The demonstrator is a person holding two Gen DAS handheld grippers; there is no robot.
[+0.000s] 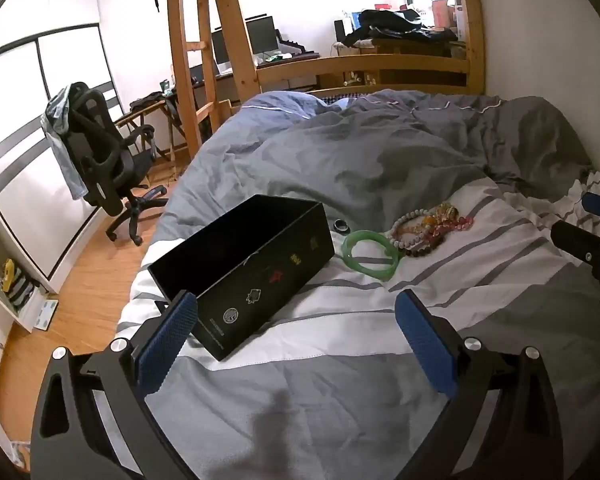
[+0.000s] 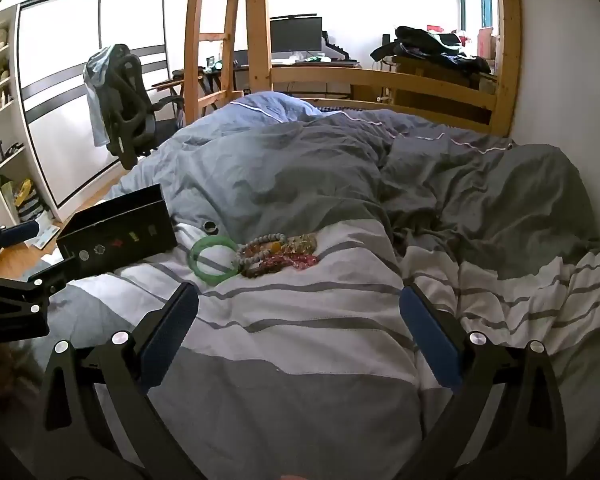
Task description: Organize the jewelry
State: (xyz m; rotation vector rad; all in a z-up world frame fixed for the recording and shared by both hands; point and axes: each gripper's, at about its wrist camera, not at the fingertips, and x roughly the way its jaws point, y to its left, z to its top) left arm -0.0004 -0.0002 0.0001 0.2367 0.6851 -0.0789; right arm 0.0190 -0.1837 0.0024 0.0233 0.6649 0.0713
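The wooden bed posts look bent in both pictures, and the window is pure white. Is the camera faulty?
Not faulty. Left wrist view: the fisheye lens bows the wooden ladder near the frame's edge, and dark corners ring the picture. Right wrist view: daylight behind the monitor burns out to white, while the green bangle on the duvet stays evenly lit and sharp.

An open black box (image 1: 256, 264) is lying ahead-left of the left gripper (image 1: 296, 320); a dark ring (image 1: 337, 225), green bangle (image 1: 370, 255) and heaped bead bracelets (image 1: 428, 226) are lying ahead-right, beside it.
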